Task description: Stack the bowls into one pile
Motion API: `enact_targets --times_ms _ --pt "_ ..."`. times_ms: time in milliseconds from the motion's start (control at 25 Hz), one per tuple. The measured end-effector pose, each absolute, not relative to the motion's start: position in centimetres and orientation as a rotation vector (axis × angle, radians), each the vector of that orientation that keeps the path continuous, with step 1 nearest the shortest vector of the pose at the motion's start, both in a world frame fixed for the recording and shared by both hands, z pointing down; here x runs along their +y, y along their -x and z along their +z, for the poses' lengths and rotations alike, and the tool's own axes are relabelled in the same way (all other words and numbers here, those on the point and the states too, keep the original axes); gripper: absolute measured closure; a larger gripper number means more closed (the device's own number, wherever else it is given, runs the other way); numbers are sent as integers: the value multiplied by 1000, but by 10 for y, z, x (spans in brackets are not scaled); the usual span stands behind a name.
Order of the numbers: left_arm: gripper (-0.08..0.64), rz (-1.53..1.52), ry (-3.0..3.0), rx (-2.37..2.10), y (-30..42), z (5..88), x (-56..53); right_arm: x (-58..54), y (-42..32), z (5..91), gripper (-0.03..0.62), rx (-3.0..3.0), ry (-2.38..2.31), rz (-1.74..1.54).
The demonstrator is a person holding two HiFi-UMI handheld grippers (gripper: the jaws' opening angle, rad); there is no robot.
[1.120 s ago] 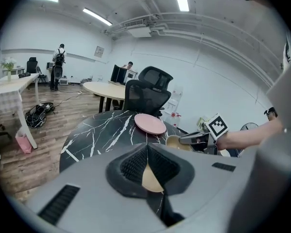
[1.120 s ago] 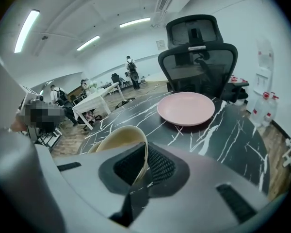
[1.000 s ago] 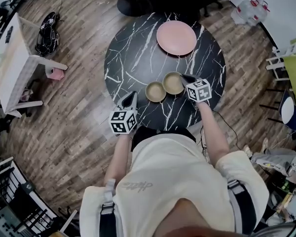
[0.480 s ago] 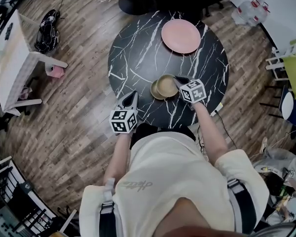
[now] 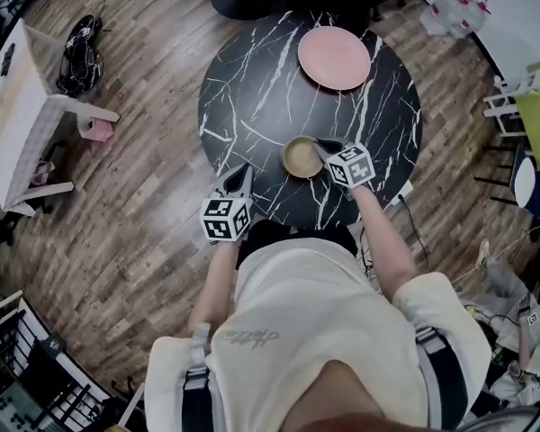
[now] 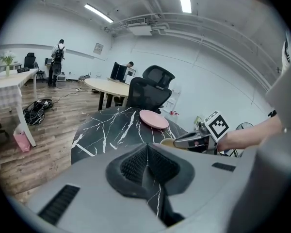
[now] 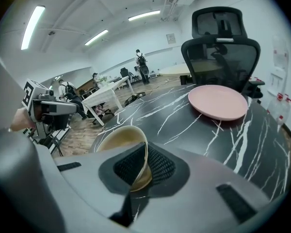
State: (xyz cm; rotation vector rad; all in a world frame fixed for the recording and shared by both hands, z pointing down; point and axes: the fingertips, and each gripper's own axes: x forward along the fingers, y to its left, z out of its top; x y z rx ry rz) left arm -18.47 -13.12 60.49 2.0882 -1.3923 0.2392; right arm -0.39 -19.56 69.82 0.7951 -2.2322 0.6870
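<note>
The right claw [image 7: 141,163] was clamped on the tan bowl [image 7: 117,139] at the rim nearest it, one pad inside the wall and one outside. That pinch probably served to carry the bowl steadily and lower it straight. The bowl sat toward the near edge of the round black table [image 5: 252,88], a little right of its middle. From the head view only one bowl outline showed there, so the held bowl likely rested in or just over its partner, though the lower one could not be made out with certainty.

The left claw [image 6: 146,160] had its pads together with nothing between them. It hung over the table's near left edge, apart from the bowl, seemingly parked out of the way.

A pink plate [image 5: 334,58] lay by the far right edge, well apart from the bowl. The dark surface between them was bare, which left ample room to let go and draw back toward the near edge.
</note>
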Motion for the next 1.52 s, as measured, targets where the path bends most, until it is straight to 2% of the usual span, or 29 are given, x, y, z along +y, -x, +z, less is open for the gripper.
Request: enact_targets --times_ms 1360,1520 --pt "538 280 -2094 -1286 191 631 -155 -189 5 734 563 -2150 -836 722" --pt "538 284 -2101 -1289 191 629 -152 -190 6 734 532 -2136 -836 666"
